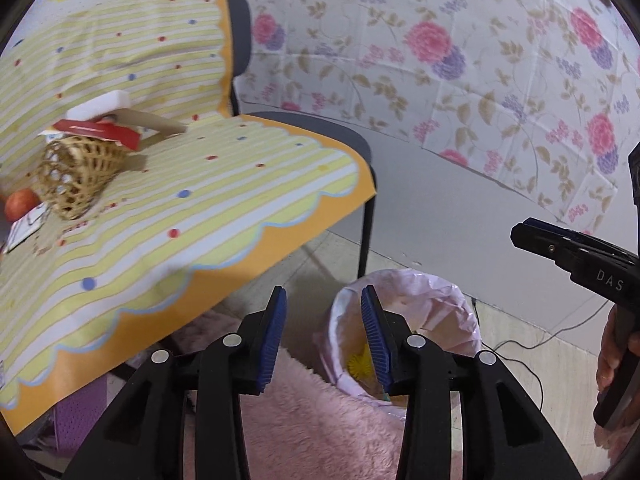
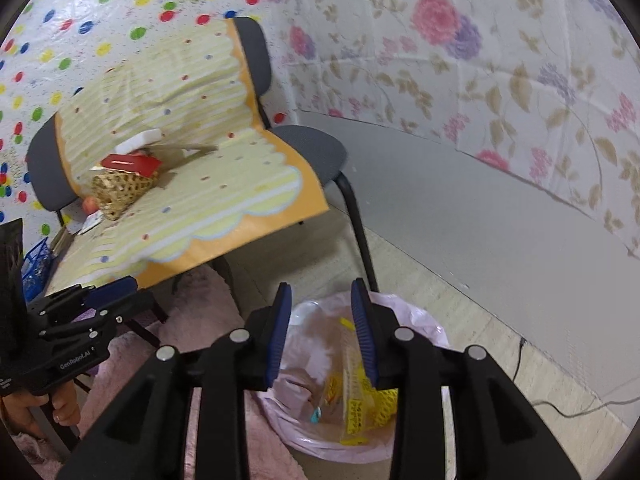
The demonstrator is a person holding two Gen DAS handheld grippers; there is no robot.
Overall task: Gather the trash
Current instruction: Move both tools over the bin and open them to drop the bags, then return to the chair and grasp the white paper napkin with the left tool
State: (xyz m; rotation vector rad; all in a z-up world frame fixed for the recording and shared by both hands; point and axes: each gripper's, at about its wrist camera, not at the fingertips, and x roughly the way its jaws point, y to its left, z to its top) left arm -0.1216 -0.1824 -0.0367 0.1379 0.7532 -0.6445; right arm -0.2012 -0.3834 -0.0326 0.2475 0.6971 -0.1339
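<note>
Left tool [image 1: 324,300]: blue ribbed pads spread, nothing between them. It hangs over the near rim of the round trash bin lined with a pale pink plastic bag [image 1: 460,312], which stands on the floor.

Right tool [image 2: 321,295]: pads also apart, empty, sitting above the same bin [image 2: 404,312]. The left-wrist view catches it at the right edge [image 1: 516,236] with a person's hand [image 1: 612,356] on its grip; from that angle I can't read its jaws. The right-wrist view shows the left tool low on the left [image 2: 120,284], held by a hand [image 2: 40,408].

Trash is already in the bin: yellow printed wrappers [image 2: 360,412], a small teal scrap [image 2: 316,414] and a yellow spiky round thing [image 1: 358,364]. Details are blurred.

The bin stands just beside the front right leg of a grey padded chair with black metal legs [image 2: 312,148]. The fluffy pink rug [image 1: 320,420] touches the bin on the chair side.

Draped over the chair's seat and back is a yellow striped cloth with coloured dots and an orange scalloped border [image 1: 200,208]. At the back left of the seat sits an open-weave wicker basket [image 1: 76,176], tipped on its side. A red flat card or packet [image 1: 104,130] rests on top of it, with a white foam block [image 1: 102,106] and a tan cardboard strip [image 1: 156,122] behind. An orange-red round fruit [image 1: 20,204] sits just left of the basket, next to a small white paper [image 1: 24,232].

Behind is a floral plastic sheet [image 1: 440,40] over a grey wall, and a dotted sheet [image 2: 80,20] to the left. A black cable [image 2: 560,404] runs along the floor.
</note>
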